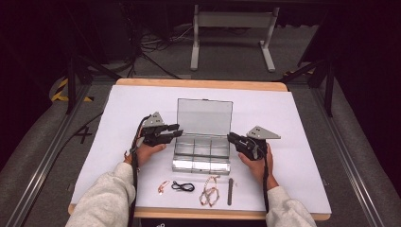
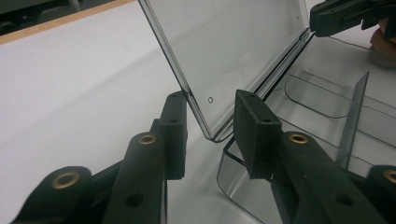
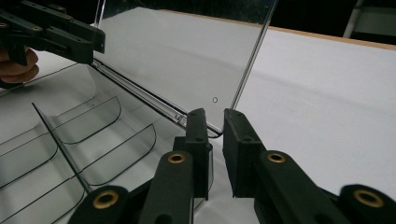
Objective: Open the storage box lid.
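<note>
Standing open in the middle of the white-topped bench (image 1: 142,99), the clear plastic compartment box (image 1: 202,153) has its see-through lid (image 1: 204,117) raised upright at the far side, hinged along the back edge.

The left tongs (image 1: 177,133) sit at the box's left end. In the left gripper view the left tongs (image 2: 211,122) straddle the lid's lower corner with their jaws spread; the lid edge lies close against the left pad, while the right pad stands clear of it.

The right tongs (image 1: 231,137) sit at the box's right end. In the right gripper view the right tongs (image 3: 215,129) have their jaws narrowly parted at the lid's other lower corner, just by the hinge. I cannot tell whether the pads press on it.

Along the near edge of the bench lie a small pink loop (image 1: 163,186), a coiled black cord (image 1: 182,186), a beaded chain (image 1: 209,191) and a dark slim stick (image 1: 230,191), all well apart from the box.
</note>
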Tool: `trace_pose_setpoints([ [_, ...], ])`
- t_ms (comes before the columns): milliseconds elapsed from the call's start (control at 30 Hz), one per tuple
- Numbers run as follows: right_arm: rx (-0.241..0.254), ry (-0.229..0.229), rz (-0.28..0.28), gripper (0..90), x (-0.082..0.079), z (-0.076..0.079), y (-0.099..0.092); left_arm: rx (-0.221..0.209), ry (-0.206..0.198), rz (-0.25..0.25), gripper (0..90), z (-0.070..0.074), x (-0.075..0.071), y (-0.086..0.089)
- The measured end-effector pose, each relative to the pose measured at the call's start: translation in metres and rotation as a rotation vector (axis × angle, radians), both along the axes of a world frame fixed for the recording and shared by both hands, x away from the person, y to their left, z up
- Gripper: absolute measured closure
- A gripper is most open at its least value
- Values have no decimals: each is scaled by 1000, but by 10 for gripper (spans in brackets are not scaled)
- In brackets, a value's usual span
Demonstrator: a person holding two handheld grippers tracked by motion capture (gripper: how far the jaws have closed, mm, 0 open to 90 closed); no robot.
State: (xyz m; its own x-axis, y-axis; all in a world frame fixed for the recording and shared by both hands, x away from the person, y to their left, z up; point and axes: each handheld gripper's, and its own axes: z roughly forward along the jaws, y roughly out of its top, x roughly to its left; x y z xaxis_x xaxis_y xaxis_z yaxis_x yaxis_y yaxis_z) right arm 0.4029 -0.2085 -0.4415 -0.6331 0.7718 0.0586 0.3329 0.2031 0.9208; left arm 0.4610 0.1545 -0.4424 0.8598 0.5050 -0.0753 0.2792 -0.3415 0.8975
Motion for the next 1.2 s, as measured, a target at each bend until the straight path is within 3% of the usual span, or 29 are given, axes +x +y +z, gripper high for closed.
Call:
trace_pose_setpoints([
  [1200,11,5,10,786,-1,-2,-1,-27,26,17,627,-2,1,6],
])
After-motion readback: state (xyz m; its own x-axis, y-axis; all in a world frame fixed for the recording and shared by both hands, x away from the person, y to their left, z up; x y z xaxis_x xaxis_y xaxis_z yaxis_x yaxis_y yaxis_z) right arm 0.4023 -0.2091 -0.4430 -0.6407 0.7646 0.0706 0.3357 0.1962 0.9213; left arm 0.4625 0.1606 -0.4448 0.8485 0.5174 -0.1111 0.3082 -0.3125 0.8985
